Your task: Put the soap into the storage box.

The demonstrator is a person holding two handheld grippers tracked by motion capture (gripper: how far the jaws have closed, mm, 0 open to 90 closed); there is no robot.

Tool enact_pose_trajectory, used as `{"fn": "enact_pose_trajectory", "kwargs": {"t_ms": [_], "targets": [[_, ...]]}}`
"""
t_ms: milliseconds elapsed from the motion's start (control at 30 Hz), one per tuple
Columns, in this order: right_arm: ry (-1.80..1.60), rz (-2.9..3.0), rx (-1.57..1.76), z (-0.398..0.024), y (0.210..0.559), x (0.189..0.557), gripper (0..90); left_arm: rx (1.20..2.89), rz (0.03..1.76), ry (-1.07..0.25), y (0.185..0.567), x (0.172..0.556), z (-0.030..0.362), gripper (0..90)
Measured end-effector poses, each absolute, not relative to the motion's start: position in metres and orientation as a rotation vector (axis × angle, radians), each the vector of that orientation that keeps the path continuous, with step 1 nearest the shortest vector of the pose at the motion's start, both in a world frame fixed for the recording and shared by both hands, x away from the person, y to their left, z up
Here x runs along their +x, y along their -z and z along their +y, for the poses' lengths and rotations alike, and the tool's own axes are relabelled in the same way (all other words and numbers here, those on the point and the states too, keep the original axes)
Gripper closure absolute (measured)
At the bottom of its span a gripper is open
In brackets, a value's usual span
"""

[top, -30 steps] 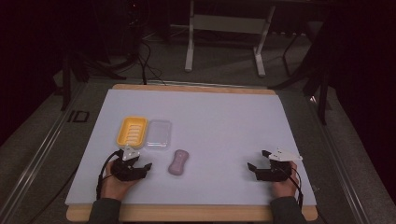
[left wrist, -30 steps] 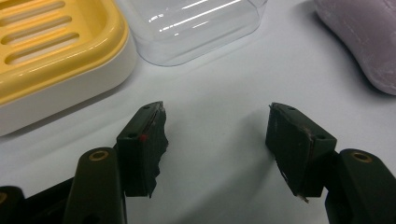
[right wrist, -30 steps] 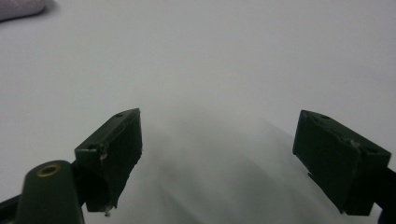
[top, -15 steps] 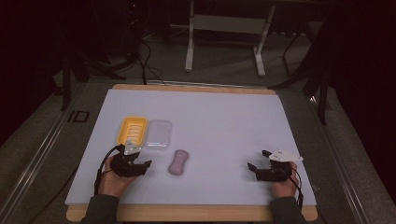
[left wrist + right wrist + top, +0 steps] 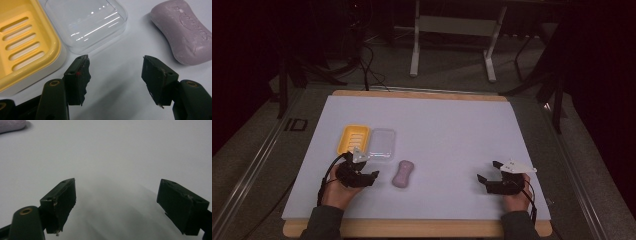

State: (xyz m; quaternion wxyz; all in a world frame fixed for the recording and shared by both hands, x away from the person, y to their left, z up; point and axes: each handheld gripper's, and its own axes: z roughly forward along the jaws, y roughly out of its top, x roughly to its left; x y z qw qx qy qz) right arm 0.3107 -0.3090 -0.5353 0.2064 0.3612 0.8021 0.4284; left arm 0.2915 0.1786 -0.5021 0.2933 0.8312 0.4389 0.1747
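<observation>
My left gripper (image 5: 115, 72) hangs with fingers parted and empty, just short of the soap (image 5: 186, 32) lying on the worktop (image 5: 452, 125) beside the clear lid (image 5: 85, 22) and yellow dish (image 5: 25, 40). The right gripper (image 5: 116, 205), well apart, is open and empty. Approaching carelessly, I could nudge the lid or skid the soap away.

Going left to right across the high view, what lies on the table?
Yellow soap dish → clear lid → purple soap bar → right claw. The left claw sits below the dish and lid, so its place in the order is unclear.
</observation>
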Motion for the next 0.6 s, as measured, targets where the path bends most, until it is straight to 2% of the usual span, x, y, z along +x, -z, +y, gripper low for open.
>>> {"fn": "enact_pose_trajectory", "kwargs": {"t_ms": [600], "targets": [[-1.183,2.239,0.994,-0.308,0.536,0.311,15.3,2.234,1.109,-0.427,0.492,0.294,0.156,32.3]]}}
